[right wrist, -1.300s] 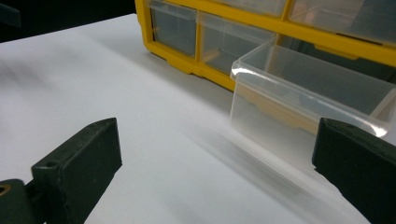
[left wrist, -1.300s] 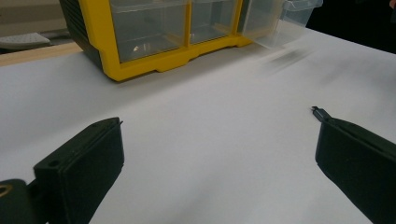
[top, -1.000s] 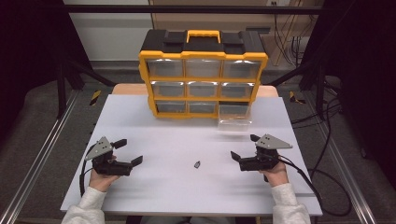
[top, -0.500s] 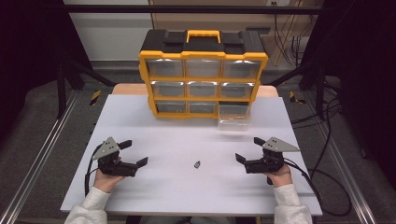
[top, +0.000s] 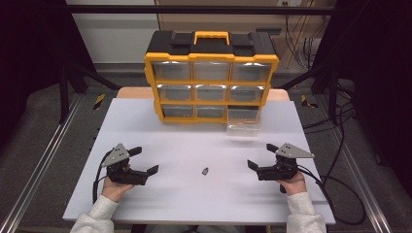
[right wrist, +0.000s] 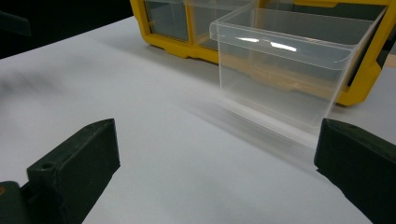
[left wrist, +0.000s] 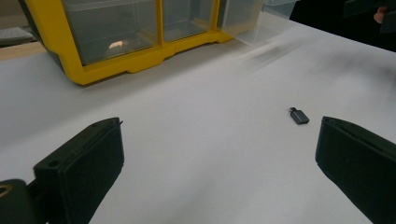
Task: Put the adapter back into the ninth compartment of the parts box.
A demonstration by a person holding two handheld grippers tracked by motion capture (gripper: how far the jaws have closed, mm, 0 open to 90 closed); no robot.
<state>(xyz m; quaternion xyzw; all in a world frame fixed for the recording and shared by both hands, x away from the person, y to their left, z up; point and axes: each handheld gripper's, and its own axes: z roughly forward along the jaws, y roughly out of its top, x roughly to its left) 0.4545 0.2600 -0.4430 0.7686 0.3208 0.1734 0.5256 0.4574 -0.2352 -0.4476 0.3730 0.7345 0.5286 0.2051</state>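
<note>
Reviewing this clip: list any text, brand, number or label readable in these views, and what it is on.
None can be read.
Yellow and black organizer: no brand or label legible on its lid, handle or clear drawers.
Pulled-out clear drawer: plain, no marking.
Small dark adapter on the white table: too small to tell.
Gripper jaws: unmarked.

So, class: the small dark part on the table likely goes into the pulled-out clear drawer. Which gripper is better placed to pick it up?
Probably the left gripper: its open jaws face the small dark part. The right gripper faces the clear drawer.
</note>
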